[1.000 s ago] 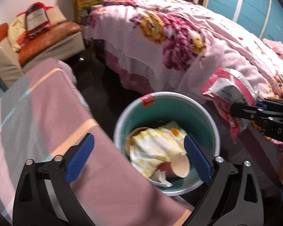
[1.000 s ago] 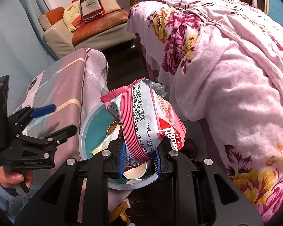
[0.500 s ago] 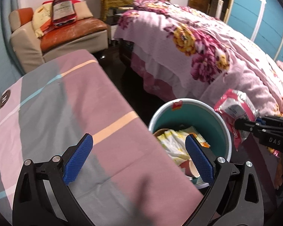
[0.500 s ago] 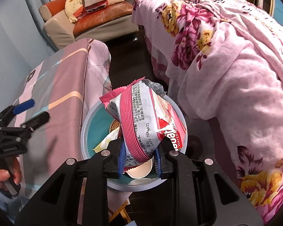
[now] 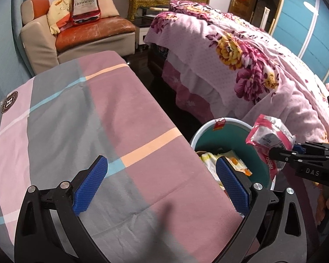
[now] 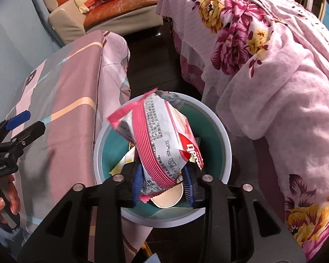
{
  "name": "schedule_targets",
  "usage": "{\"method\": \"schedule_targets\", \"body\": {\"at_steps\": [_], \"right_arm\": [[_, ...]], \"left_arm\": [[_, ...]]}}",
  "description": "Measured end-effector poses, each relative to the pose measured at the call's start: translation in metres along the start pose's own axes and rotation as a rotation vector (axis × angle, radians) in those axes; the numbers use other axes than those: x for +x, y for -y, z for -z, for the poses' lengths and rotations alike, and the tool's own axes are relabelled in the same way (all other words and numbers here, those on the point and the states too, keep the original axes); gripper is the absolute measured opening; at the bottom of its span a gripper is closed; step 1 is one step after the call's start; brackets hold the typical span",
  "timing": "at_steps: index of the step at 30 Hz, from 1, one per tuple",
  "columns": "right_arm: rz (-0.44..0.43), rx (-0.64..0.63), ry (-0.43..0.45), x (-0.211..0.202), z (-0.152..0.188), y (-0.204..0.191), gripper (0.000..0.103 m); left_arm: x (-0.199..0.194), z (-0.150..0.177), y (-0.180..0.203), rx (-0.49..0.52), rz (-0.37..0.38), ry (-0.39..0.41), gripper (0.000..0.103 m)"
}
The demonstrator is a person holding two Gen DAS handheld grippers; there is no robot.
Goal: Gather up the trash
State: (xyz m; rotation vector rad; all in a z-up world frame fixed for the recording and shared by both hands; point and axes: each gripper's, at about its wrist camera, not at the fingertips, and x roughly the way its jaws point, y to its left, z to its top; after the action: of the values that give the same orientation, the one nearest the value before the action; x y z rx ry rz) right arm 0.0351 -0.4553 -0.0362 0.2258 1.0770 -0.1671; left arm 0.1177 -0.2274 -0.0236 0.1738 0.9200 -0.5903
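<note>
A pink and white snack wrapper (image 6: 162,135) stands between the blue pads of my right gripper (image 6: 162,182), right above the round teal bin (image 6: 226,140). The jaws are opening, and the pads still touch the wrapper's sides. In the bin lie a paper cup (image 6: 168,197) and yellow patterned paper (image 5: 210,160). The left wrist view has the wrapper (image 5: 269,135) at the right, over the bin's rim (image 5: 210,129). My left gripper (image 5: 162,179) is open with nothing between its pads, above the cloth-covered table (image 5: 87,120) to the left of the bin.
A bed with a pink floral blanket (image 5: 241,54) runs close along the bin's right side. A sofa (image 5: 87,28) with a bottle-shaped cushion stands at the back. Dark floor shows between table and bed. A hand (image 6: 2,203) holds the left gripper's handle.
My left gripper has swung left from over the bin to over the table. The right gripper has come down over the bin with the wrapper, and its pads now stand a little wider apart.
</note>
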Motion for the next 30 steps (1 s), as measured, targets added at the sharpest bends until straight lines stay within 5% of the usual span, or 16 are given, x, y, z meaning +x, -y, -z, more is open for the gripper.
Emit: {"method": "schedule_targets", "body": {"at_steps": [14,21,26,30], "right_arm": [[0.057,-0.020,0.003,-0.001,-0.005,-0.013,0.074],[0.067,-0.030,0.007,-0.013,-0.002,-0.019,0.081],[0.067,-0.031,0.012,-0.023,0.002,-0.023,0.083],[0.034,-0.024,0.017,-0.032,0.008,-0.026,0.089]], "left_arm": [[-0.007,0.003,-0.015,-0.032,-0.002,0.017,0.099],[-0.015,0.005,-0.016,-0.039,-0.008,0.021,0.099],[-0.025,0.007,-0.010,0.002,-0.098,0.031,0.099],[-0.036,0.010,-0.010,-0.001,-0.072,0.038,0.099]]}}
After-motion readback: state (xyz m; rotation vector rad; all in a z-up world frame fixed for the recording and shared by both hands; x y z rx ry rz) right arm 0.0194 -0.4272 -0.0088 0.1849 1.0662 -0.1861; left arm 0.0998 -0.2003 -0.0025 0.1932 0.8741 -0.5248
